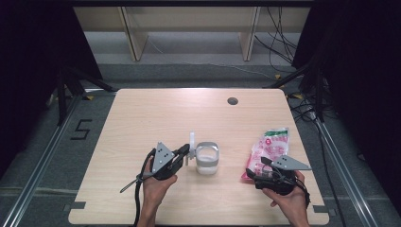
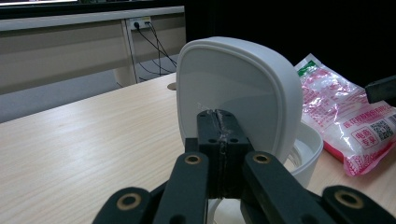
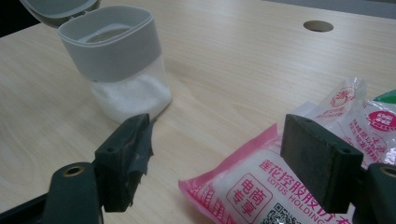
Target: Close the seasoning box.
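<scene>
A clear jar (image 1: 207,158) with a grey collar stands mid-table, holding white granules (image 3: 130,95). Its white flip lid (image 1: 192,141) stands open and upright on the left side. My left gripper (image 1: 187,152) is shut, its tips (image 2: 219,126) right against the lid (image 2: 233,79); I cannot tell whether a tab is pinched between them. A pink and white bag (image 1: 272,144) lies to the right of the jar. My right gripper (image 1: 256,168) is open at the bag's near end, its jaws (image 3: 219,144) spread above the bag's corner (image 3: 261,186) without pressing it.
The light wooden table (image 1: 165,113) has a round cable hole (image 1: 232,100) at the back right. Dark curtains flank the table, with cables on the floor at the right. The other gripper's jaw (image 2: 380,88) juts in at the right edge of the left gripper view.
</scene>
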`<state>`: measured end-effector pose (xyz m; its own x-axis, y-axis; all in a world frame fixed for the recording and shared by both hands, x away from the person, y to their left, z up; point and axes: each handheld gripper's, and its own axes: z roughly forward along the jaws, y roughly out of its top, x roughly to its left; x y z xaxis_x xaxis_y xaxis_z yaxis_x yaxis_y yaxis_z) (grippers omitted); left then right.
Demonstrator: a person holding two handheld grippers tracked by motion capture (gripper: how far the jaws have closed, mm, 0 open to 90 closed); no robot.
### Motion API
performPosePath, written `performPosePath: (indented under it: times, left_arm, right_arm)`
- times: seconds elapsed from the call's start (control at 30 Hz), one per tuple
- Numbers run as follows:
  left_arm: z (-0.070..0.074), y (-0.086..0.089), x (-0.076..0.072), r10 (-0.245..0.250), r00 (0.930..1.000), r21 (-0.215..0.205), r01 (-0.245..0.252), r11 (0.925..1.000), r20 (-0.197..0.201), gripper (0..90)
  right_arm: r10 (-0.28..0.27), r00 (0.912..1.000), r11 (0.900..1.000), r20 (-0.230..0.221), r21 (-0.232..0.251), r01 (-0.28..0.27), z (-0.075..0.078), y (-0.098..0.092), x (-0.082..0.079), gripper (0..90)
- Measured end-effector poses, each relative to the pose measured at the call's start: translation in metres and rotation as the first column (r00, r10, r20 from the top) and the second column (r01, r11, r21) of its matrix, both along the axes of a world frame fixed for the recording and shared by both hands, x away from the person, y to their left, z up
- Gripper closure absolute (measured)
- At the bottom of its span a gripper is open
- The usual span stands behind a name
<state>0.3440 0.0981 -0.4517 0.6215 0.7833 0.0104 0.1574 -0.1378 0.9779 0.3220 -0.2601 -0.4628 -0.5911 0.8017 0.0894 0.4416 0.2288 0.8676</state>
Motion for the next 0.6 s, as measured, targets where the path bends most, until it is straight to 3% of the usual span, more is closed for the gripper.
performPosePath:
  times: [0.47, 0.6]
  left_arm:
    - [0.001, -0.009, -0.002, -0.015, 0.9999, -0.016, 0.015, 0.9998, -0.001, 88.4]
    - [0.0, -0.013, -0.002, -0.031, 0.9995, 0.006, 0.031, 0.9995, 0.002, 86.5]
  right_arm:
    - [0.01, 0.9999, 1.0, 0.005, 0.005, -0.01, 0.0, 0.001, 0.0, 25.8]
    - [0.013, 0.9998, 1.0, 0.012, 0.006, -0.013, 0.0, 0.001, 0.0, 25.8]
